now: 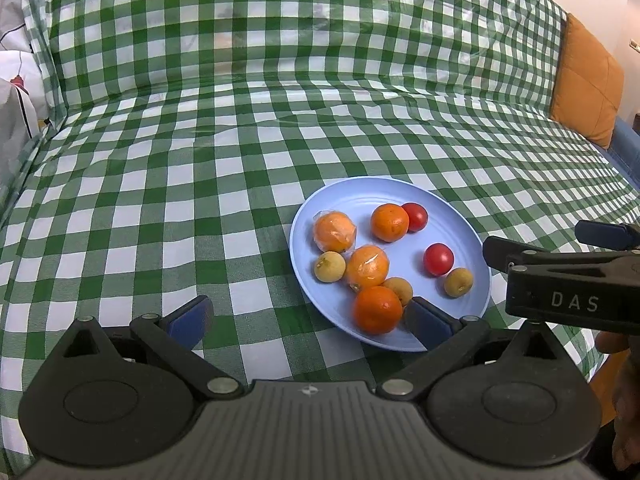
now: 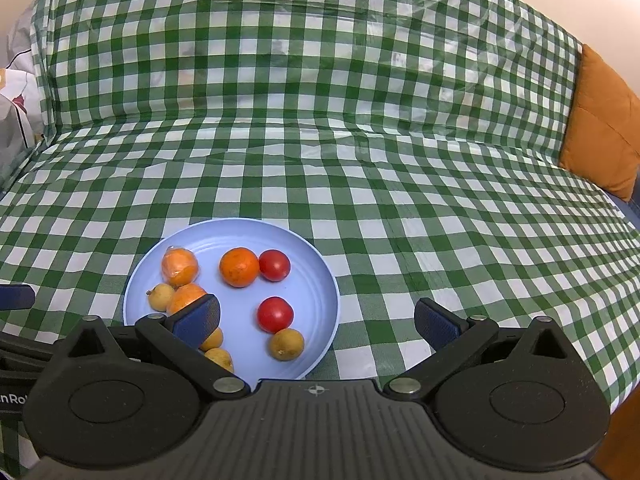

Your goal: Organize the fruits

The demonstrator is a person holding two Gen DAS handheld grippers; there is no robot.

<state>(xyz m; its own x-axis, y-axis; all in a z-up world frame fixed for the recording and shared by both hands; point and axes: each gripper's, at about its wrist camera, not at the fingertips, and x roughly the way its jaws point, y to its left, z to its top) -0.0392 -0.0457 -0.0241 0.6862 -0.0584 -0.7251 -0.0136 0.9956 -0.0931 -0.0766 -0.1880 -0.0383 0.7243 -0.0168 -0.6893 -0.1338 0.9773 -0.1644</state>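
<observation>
A light blue plate (image 1: 460, 216) (image 2: 312, 264) lies on the checked cloth and holds several fruits: oranges (image 1: 389, 222) (image 2: 239, 267), two wrapped in film (image 1: 334, 231) (image 2: 179, 266), two red tomatoes (image 1: 438, 259) (image 2: 275, 314) and small yellow fruits (image 1: 458, 282) (image 2: 285, 343). My left gripper (image 1: 310, 316) is open and empty, just left of the plate's near edge, its right finger by an orange (image 1: 377, 309). My right gripper (image 2: 316, 322) is open and empty over the plate's near right rim. It also shows in the left wrist view (image 1: 560, 280).
A green and white checked cloth (image 1: 200, 160) (image 2: 440, 200) covers the seat and backrest of a sofa. An orange cushion (image 1: 586, 84) (image 2: 600, 128) stands at the right end. White fabric (image 1: 16, 92) lies at the left edge.
</observation>
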